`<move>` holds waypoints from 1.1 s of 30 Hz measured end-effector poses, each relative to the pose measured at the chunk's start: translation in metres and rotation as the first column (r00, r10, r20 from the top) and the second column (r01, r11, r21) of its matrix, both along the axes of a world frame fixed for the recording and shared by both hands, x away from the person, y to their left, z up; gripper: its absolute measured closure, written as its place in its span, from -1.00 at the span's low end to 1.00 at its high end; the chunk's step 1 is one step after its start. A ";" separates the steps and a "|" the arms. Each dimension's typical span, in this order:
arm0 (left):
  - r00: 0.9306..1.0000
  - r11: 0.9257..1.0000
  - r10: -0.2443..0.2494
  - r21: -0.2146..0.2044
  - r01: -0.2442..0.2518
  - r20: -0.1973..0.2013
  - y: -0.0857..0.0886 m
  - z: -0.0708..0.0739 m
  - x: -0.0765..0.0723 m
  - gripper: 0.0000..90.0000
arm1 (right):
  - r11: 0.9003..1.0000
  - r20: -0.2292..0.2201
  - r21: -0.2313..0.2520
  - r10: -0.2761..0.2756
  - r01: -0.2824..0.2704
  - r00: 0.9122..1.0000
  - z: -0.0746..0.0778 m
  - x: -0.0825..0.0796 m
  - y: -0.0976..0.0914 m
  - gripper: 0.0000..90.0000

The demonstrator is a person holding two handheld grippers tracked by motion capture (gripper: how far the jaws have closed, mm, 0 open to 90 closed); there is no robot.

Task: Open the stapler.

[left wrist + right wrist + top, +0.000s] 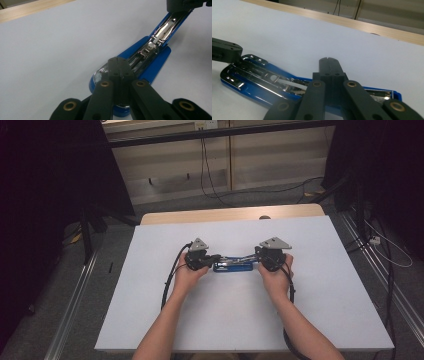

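Two grippers sit low over the middle of the white table (150,320), one at each end of a blue stapler (234,265) that lies flat and swung open between them.

Left gripper (119,62): jaws pressed together, no gap between the black pads in the left gripper view. Their tips rest over the rounded, shiny end of the stapler; contact looks likely but cannot be confirmed. Nothing is pinched between the pads. Beyond the tips the stapler runs away up and to the right, its metal staple channel (160,33) exposed along the blue body.

Right gripper (329,62): jaws likewise pressed together, nothing between them. In the right gripper view the tips stand above the stapler's middle stretch, where chrome parts (262,75) lie inside the blue shell. The far gripper's black tip enters at the left edge and sits on the stapler's end.

High view: left gripper (212,258) points right, right gripper (257,256) points left, tips facing each other along the stapler. Each hand wraps its gripper from below; forearms come in from the bottom edge. A black cable (170,280) trails from the left gripper. A wooden edge (230,214) borders the table's far side.
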State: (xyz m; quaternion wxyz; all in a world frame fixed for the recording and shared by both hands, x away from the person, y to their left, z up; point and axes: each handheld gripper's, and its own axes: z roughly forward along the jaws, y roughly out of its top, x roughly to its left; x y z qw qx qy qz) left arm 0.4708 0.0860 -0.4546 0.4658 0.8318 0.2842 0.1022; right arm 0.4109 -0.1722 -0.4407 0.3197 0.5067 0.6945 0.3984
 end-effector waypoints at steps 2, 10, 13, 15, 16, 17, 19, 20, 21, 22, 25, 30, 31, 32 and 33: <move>1.000 1.000 0.001 0.003 -0.001 0.003 0.000 0.000 0.000 1.00 | 1.000 -0.009 0.003 0.001 -0.001 1.000 -0.003 -0.001 -0.001 1.00; 1.000 1.000 0.011 -0.023 -0.011 -0.008 0.001 0.000 0.000 1.00 | 1.000 -0.028 0.012 0.007 -0.006 1.000 -0.009 -0.002 -0.008 1.00; 1.000 0.999 0.015 -0.030 -0.015 -0.005 0.001 0.001 -0.001 1.00 | 1.000 -0.030 0.008 0.012 -0.012 0.999 -0.009 -0.003 -0.010 1.00; 1.000 0.999 0.016 -0.028 -0.016 0.001 0.001 0.003 -0.002 1.00 | 1.000 -0.031 0.009 0.019 -0.019 0.999 -0.009 -0.004 -0.011 1.00; 1.000 1.000 0.015 -0.025 -0.014 0.009 0.001 0.003 -0.002 1.00 | 1.000 -0.034 0.009 0.019 -0.018 0.999 -0.009 -0.004 -0.011 1.00; 1.000 1.000 0.014 -0.020 -0.014 0.013 0.001 0.003 -0.002 1.00 | 1.000 -0.035 0.007 0.020 -0.020 0.999 -0.009 -0.004 -0.012 1.00; 1.000 1.000 0.015 -0.018 -0.015 0.014 0.000 0.003 -0.002 1.00 | 1.000 -0.033 0.003 0.017 -0.017 0.999 -0.009 -0.004 -0.013 1.00; 1.000 1.000 0.016 -0.019 -0.016 0.013 0.000 0.003 -0.002 1.00 | 1.000 -0.032 0.003 0.018 -0.018 0.999 -0.009 -0.004 -0.014 1.00; 1.000 1.000 0.016 -0.017 -0.015 0.013 0.000 0.003 -0.002 1.00 | 1.000 -0.033 0.005 0.019 -0.019 0.999 -0.009 -0.005 -0.015 1.00; 1.000 1.000 0.016 -0.014 -0.016 0.014 0.000 0.004 -0.002 1.00 | 1.000 -0.031 0.001 0.020 -0.020 0.999 -0.009 -0.005 -0.015 1.00; 1.000 1.000 0.019 -0.014 -0.019 0.010 -0.001 0.004 -0.003 1.00 | 1.000 -0.032 0.003 0.022 -0.022 0.999 -0.009 -0.006 -0.016 1.00; 1.000 1.000 0.020 -0.008 -0.019 0.010 -0.001 0.004 -0.003 1.00 | 1.000 -0.029 -0.009 0.025 -0.025 0.999 -0.009 -0.006 -0.018 1.00; 1.000 1.000 0.017 -0.009 -0.017 0.013 -0.001 0.004 -0.003 1.00 | 1.000 -0.029 -0.010 0.023 -0.024 0.999 -0.009 -0.006 -0.018 1.00; 1.000 1.000 0.021 -0.010 -0.021 0.014 -0.002 0.004 -0.003 1.00 | 1.000 -0.027 0.000 0.022 -0.022 0.999 -0.010 -0.006 -0.019 1.00; 1.000 1.000 0.024 -0.015 -0.024 0.013 -0.002 0.004 -0.003 1.00 | 1.000 -0.028 0.026 0.017 -0.016 0.999 -0.010 -0.006 -0.021 1.00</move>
